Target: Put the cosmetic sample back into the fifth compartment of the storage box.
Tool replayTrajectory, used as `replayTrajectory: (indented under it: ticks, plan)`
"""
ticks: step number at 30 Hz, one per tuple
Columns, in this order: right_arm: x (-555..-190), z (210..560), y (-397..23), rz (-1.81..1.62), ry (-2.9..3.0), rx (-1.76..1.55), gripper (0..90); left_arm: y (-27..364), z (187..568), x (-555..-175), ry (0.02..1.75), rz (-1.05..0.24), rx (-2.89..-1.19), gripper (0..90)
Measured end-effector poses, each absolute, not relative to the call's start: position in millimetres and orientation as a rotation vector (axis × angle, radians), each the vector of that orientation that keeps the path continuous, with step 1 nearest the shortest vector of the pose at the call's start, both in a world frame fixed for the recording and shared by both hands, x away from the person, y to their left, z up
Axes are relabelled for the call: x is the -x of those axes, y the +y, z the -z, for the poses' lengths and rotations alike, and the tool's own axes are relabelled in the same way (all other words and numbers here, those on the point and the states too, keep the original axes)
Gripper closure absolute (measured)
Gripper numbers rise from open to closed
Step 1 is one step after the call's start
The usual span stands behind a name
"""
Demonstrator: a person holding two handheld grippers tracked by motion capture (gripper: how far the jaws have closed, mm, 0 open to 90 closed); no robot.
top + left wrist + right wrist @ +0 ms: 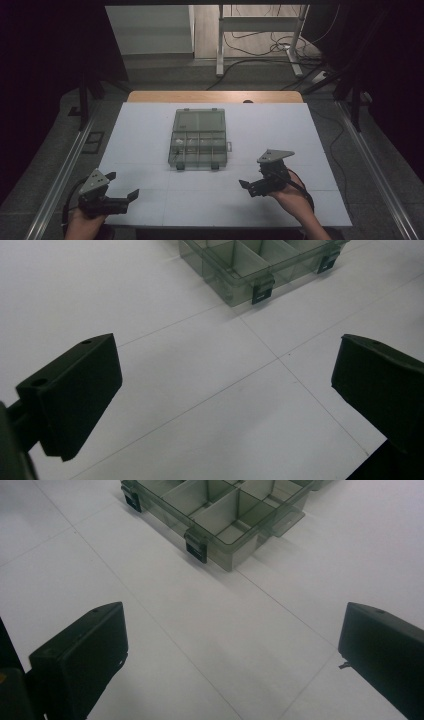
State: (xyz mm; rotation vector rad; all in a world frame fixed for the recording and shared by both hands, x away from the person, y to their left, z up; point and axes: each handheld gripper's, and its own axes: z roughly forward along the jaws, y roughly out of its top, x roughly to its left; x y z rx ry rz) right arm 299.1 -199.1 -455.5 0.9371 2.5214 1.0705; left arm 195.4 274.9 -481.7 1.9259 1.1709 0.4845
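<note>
Item: clear compartment box [198,139], lid open, centred on desk [140,150]. Left gripper [122,187] and right gripper [246,187]: fingers wide apart, empty, well short. Step judged: approach; next, reach forward.

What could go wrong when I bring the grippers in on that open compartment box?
The organizer box is light clear plastic lying loose on the white table; a one-sided push from the right gripper could probably slide it. Its open lid lies flat behind, so a nudge might flip it. Small parts lie in the compartments; jolting could scatter them. The left gripper is open and well short of the box.
</note>
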Motion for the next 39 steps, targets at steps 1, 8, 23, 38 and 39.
replayTrajectory:
  ticks: [1, 8, 23, 38, 39]
  plan:
    - [-298.7, 455.5, -200.2, -1.072, 2.519, -0.936, 0.1, 275.0, 481.7, -195.4, 1.171, -0.485, -1.926, 0.4]
    - [-291.7, 456.6, -212.6, -1.056, 2.501, -0.953, 0.0, 274.7, 481.7, -195.5, 1.171, -0.486, -1.927, 0.4]
    - [-276.0, 454.1, -247.8, -1.057, 2.421, -1.009, 0.0, 274.5, 481.7, -195.6, 1.175, -0.486, -1.926, 0.4]
    - [-260.4, 457.2, -281.1, -1.033, 2.33, -1.077, 0.0, 274.6, 481.8, -195.8, 1.179, -0.484, -1.924, 0.4]
    - [-259.0, 457.4, -284.0, -1.028, 2.321, -1.088, 0.0, 274.6, 481.9, -195.8, 1.18, -0.484, -1.924, 0.4]
